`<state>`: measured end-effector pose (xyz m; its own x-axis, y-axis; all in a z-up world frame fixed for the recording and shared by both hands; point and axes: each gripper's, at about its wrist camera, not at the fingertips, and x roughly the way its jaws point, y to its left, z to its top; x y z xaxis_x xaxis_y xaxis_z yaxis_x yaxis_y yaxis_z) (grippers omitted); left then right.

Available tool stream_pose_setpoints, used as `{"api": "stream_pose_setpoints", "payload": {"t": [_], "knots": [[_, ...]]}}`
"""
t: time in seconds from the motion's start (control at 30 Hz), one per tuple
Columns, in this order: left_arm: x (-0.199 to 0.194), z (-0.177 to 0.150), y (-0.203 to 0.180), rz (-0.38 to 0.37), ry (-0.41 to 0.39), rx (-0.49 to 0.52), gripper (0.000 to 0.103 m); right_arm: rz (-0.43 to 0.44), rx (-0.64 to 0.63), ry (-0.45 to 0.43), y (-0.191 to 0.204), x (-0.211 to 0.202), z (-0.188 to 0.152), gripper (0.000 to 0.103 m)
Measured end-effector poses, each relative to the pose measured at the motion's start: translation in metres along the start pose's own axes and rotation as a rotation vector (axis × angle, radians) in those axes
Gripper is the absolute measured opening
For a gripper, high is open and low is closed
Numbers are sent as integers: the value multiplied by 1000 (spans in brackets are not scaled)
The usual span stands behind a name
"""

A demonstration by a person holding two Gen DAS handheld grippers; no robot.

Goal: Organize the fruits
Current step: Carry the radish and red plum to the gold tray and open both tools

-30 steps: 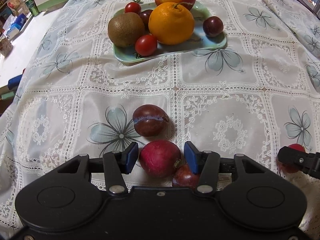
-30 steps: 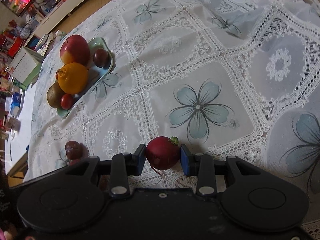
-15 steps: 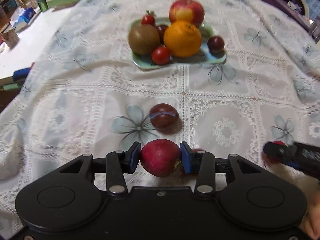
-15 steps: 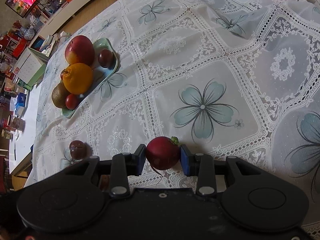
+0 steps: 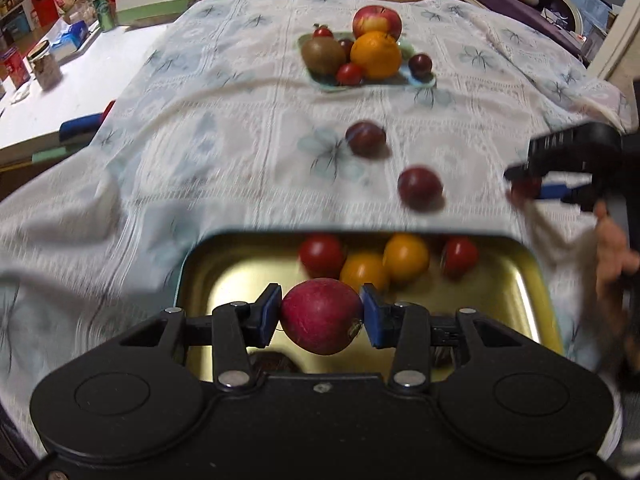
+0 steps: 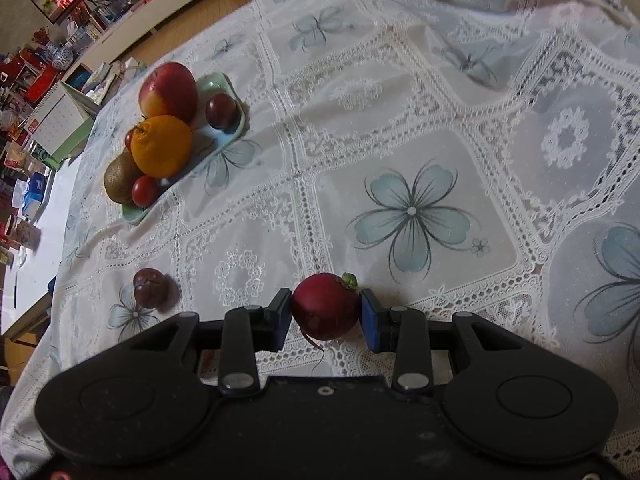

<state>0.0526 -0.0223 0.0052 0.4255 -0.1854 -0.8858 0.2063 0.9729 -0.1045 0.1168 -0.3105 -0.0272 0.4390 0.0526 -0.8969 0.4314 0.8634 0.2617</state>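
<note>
Fruits partly sorted: left gripper point(image 5: 321, 316) clamps a red fruit point(image 5: 321, 315) above the tin point(image 5: 536, 280); right gripper point(image 6: 325, 314) clamps a radish point(image 6: 325, 306); plums point(image 5: 420, 188) ahead remain.

A shallow gold metal tin point(image 5: 536, 280) lies under the left tongs point(image 5: 321, 314); two dark plums point(image 5: 420, 188) lie beyond it, the pale green fruit plate point(image 5: 416, 80) farther behind.

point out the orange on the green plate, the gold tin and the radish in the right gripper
orange point(image 5: 375, 55), left wrist view, middle of its peel
gold tin point(image 5: 224, 276), left wrist view, bare floor at its left side
radish point(image 6: 325, 306), right wrist view, centre of its red skin
</note>
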Motion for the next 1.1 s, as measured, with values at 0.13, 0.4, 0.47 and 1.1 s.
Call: {"api": "stream_pose_setpoints", "payload": {"t": [0.13, 0.4, 0.47, 1.1], "knots": [[-7, -21, 6, 10, -5, 7, 50, 35, -7, 24, 3, -16, -13, 38], [-10, -45, 6, 10, -5, 17, 50, 35, -163, 164, 28, -53, -56, 37], [-10, -48, 3, 12, -6, 27, 50, 30, -195, 199, 31, -60, -68, 37], [-4, -65, -23, 64, 26, 108, 51, 26, -277, 257, 24, -79, -137, 38]]}}
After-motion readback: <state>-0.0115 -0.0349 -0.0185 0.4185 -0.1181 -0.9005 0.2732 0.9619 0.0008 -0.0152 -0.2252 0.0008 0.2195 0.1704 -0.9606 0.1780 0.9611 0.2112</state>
